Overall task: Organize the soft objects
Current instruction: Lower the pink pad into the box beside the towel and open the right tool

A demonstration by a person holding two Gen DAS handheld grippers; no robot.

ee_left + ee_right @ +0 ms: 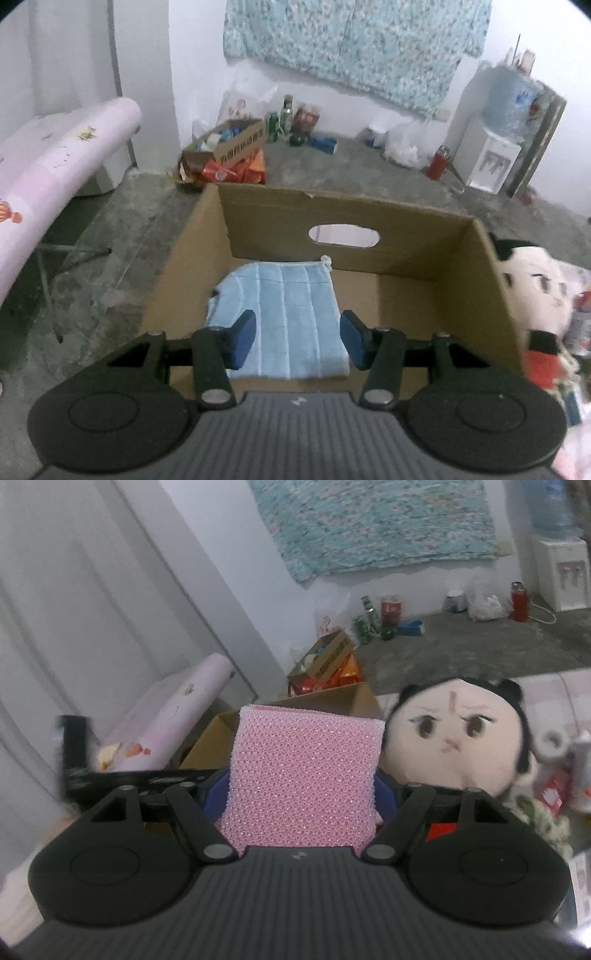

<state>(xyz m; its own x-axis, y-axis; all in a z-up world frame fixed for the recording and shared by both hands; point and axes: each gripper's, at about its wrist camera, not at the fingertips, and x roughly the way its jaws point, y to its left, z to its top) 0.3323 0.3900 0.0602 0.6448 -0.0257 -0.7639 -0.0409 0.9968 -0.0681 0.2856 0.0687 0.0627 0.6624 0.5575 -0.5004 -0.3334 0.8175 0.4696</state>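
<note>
An open cardboard box [476, 295] sits in front of me; its top edge shows in the right wrist view [332, 698]. A folded light-blue striped towel [288, 306] lies flat on its floor. My left gripper [297, 341] is open and empty, hovering above the towel's near edge. My right gripper [301, 797] is shut on a pink mesh sponge [303, 779], held upright near the box. A plush doll with a pale face and black hair [458, 738] sits right of the box, also seen in the left wrist view [535, 284].
A pink printed roll [55, 166] lies on a frame at left. A snack carton [229, 147], bottles [286, 110], a red flask [439, 162] and a water dispenser [495, 147] line the far wall. Small items [561, 775] lie right of the doll.
</note>
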